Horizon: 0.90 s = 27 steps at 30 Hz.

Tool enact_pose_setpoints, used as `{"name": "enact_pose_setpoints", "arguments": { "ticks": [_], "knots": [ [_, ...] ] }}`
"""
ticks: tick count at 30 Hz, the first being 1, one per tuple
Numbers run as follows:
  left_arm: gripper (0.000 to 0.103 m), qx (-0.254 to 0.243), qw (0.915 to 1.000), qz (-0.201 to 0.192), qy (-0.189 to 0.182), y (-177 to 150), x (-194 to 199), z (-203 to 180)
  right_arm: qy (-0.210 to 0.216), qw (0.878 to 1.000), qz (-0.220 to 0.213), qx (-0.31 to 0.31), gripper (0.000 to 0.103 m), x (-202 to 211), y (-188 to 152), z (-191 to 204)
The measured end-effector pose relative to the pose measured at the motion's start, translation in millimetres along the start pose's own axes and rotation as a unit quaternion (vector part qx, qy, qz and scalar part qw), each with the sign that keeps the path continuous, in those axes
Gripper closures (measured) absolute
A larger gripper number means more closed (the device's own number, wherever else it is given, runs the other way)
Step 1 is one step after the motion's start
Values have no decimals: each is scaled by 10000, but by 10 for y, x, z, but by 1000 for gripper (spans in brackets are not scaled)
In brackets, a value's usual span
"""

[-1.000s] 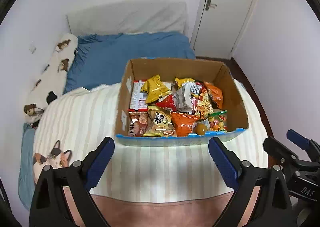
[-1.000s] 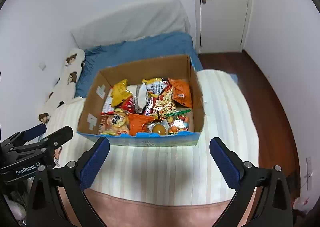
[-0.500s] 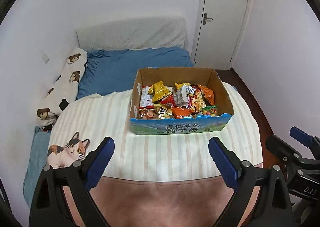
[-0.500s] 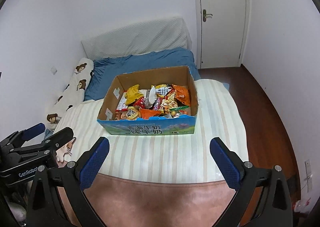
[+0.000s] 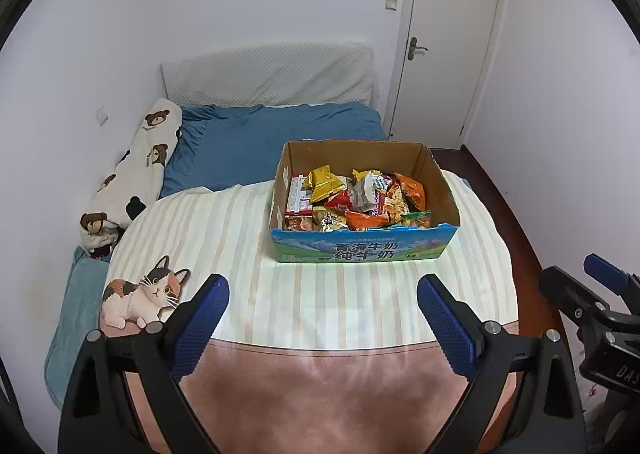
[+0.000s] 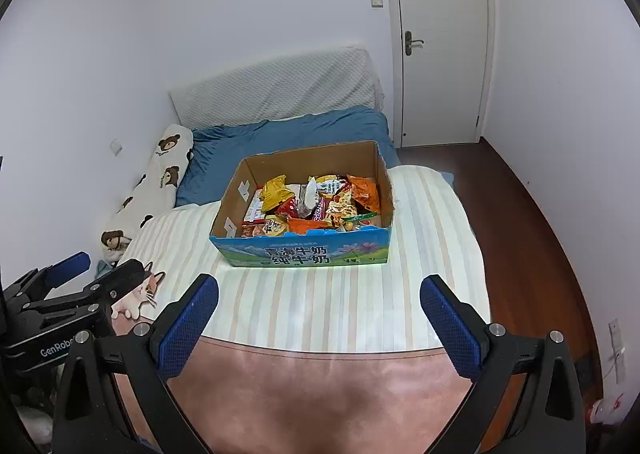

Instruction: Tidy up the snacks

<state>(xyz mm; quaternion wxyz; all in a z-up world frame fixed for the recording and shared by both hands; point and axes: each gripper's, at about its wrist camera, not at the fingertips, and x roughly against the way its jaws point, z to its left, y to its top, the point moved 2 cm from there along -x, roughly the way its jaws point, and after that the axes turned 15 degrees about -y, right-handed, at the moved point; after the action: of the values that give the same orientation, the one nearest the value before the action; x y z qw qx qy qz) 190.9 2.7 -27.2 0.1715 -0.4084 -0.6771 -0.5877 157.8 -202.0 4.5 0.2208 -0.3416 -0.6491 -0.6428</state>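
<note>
An open cardboard box (image 5: pixel 362 250) (image 6: pixel 304 254) with a blue and green printed front stands on a striped oval table (image 5: pixel 240 254) (image 6: pixel 432 254). Several snack packets (image 5: pixel 352 198) (image 6: pixel 316 202) in yellow, orange, red and silver fill it. My left gripper (image 5: pixel 323 308) hangs open over the table's near edge, well short of the box, with nothing between its blue pads (image 5: pixel 204 318). My right gripper (image 6: pixel 319 308) is also open and empty, likewise back from the box. Each gripper shows at the edge of the other's view.
Behind the table lies a bed with a blue sheet (image 5: pixel 272 142) and a long bear-print pillow (image 5: pixel 136 178) by the left wall. A cat picture (image 5: pixel 140 298) marks the table's left end. A white door (image 5: pixel 448 42) and dark wooden floor (image 6: pixel 532 254) are to the right.
Both grippers have drawn back and up from the box; it now looks smaller and farther, its printed front has come into view, and more of the room shows. Both stay open.
</note>
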Motion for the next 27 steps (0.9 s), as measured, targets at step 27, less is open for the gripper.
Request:
{"name": "enact_pose_setpoints", "arguments": {
  "ticks": [27],
  "knots": [
    [0, -48, 9989, -48, 460, 527, -899, 209, -681, 9976, 13, -132, 0, -1100, 603, 18]
  ]
}}
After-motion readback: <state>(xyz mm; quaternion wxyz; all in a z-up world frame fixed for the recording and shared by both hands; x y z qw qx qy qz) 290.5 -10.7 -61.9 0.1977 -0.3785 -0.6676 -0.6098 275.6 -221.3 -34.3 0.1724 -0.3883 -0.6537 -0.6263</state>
